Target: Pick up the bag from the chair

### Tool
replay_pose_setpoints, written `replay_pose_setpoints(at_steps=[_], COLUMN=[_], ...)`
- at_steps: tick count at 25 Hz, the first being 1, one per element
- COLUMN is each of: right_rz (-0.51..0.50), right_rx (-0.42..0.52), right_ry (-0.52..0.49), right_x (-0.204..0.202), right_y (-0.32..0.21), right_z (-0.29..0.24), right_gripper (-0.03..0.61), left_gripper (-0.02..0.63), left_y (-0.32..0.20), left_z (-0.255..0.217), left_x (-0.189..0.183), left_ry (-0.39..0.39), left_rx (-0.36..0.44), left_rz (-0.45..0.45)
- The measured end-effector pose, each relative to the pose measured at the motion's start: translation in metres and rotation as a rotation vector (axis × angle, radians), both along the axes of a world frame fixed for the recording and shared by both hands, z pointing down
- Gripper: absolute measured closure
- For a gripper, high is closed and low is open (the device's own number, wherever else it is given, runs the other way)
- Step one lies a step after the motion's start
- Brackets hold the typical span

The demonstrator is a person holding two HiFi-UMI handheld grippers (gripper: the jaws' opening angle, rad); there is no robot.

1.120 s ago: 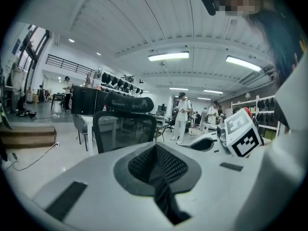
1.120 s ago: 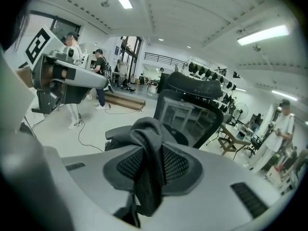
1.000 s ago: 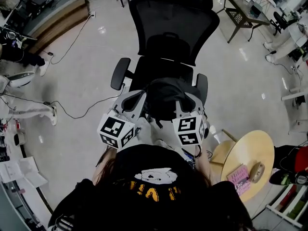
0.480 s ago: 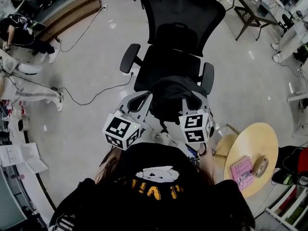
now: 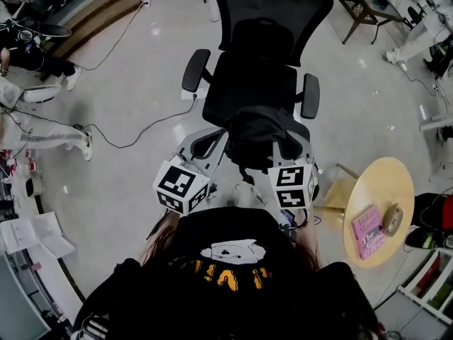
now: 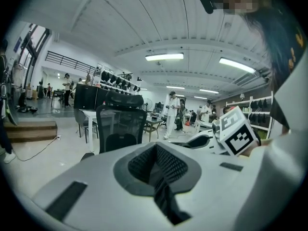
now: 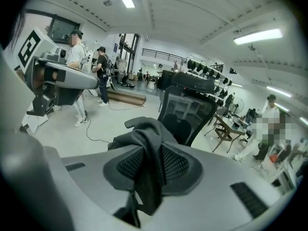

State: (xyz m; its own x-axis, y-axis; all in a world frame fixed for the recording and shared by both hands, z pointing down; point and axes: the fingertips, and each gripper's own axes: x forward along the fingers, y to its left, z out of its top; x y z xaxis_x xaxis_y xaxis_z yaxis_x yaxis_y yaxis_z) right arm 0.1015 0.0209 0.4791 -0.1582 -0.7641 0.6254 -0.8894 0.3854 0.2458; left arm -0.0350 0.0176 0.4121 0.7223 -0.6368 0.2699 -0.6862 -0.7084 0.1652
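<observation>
Black fabric bag (image 5: 260,129) is hanging slack between both tools, just at the front edge of the black mesh office chair (image 5: 249,91). Cannot tell whether it is touching the seat. Left tool (image 6: 156,165) is pinching a thin dark fold of it. Right tool (image 7: 144,162) is clamping a thicker bunch of cloth, which is draping over its jaws. Judging it light, limp and unbreakable, but prone to sagging and slipping. A strap or seam would be giving a surer hold than loose cloth.

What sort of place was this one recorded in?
Probably an open-plan lab or office workspace: a mesh office chair, cables trailing over a polished floor, a work table further back, and other people standing about.
</observation>
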Motion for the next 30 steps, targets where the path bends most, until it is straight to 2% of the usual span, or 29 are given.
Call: replay_pose_setpoints(at_steps=[11,19,30], right_rz=[0.156,0.195,0.215], right_rx=[0.027,0.031,0.024], right_ry=[-0.012,-0.010,0.007], right_x=[-0.038,-0.062,-0.075], right_y=[0.044,0.064,0.070], right_z=[-0.018,-0.018,-0.015], right_gripper=[0.492,0.492,0.492], left_gripper=[0.604,0.604,0.604], left_y=[0.038,0.055,0.058], left_z=[-0.003,-0.003,-0.006], left_x=[-0.058,-0.066,-0.072], left_ry=[0.021,0.046,0.056], left_rx=[0.001,0.014,0.028], left_rz=[0.101,0.171,0.214])
